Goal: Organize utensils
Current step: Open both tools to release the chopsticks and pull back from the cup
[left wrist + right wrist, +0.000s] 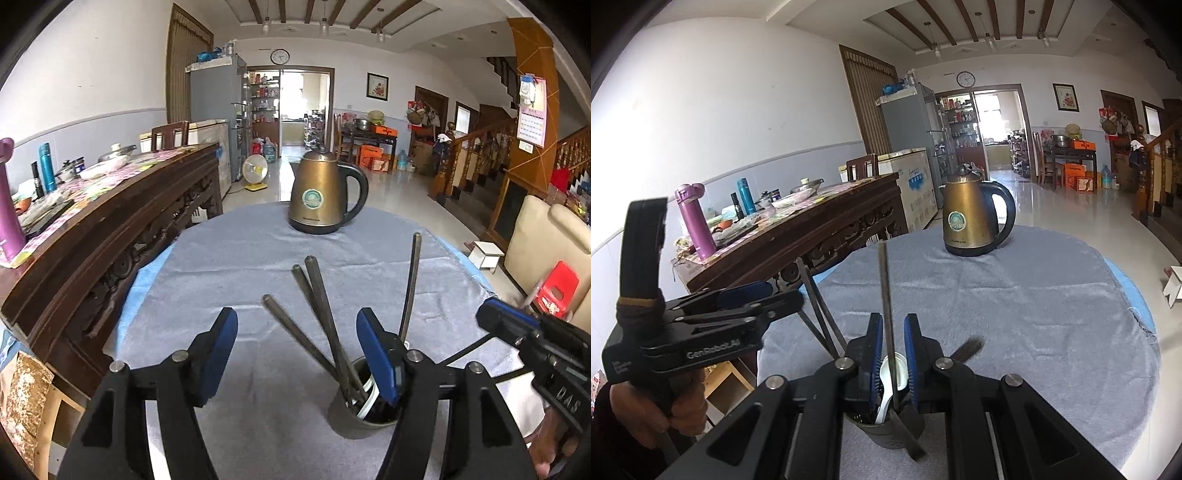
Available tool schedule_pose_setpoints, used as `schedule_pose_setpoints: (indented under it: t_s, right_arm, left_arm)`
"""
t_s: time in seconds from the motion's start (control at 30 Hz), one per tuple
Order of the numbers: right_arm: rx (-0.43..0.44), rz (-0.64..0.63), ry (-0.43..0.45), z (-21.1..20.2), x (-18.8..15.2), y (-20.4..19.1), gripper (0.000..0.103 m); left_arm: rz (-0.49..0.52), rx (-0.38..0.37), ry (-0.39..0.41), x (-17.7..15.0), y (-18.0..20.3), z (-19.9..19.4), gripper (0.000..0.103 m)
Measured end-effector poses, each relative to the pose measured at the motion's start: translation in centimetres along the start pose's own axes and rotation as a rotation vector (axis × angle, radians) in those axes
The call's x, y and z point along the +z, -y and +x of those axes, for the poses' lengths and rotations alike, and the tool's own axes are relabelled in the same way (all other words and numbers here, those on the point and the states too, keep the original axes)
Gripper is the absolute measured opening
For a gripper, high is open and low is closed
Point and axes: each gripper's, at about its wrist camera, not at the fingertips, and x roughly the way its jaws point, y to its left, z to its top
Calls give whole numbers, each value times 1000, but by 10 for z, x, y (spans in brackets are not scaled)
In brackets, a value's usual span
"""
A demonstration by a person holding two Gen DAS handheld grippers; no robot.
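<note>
A dark metal cup (345, 424) stands on the grey cloth and holds a white spoon (370, 400) and several dark chopsticks (319, 314); three lean left and one (410, 288) rises on the right. My left gripper (299, 350) hangs open over the cup with nothing between its blue pads. In the right wrist view my right gripper (893, 332) has its pads almost together over the cup (882, 437), gripping an upright chopstick (886, 288). The spoon (905, 369) shows behind it. The left gripper (783, 293) comes in from the left.
A brass kettle (321, 195) stands at the far side of the round table (240, 258). A carved wooden sideboard (110, 229) crowded with dishes and flasks runs along the left. A cream sofa and a red stool (557, 288) are at the right. A hand (665, 410) holds the left gripper's handle.
</note>
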Motion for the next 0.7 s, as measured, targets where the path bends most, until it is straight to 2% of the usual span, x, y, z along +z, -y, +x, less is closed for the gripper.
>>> schedule_pose_setpoints:
  t_s: [0.17, 0.27, 0.4, 0.53, 0.7]
  right_arm:
    - [10, 9, -2, -2, 0, 0, 16]
    - [17, -9, -2, -4, -1, -6, 16]
    - [38, -25, -12, -7, -3, -16, 17]
    - [62, -15, -52, -7, -12, -23, 27]
    - [40, -38, -70, -16, -24, -35, 30]
  left_arm:
    - [-25, 6, -24, -3, -11, -4, 72]
    - [-8, 14, -28, -10, -17, -11, 73]
    - [25, 54, -53, -23, -23, -14, 78]
    - [43, 95, -108, -38, -25, -10, 79]
    - [73, 165, -126, -47, -15, -14, 79]
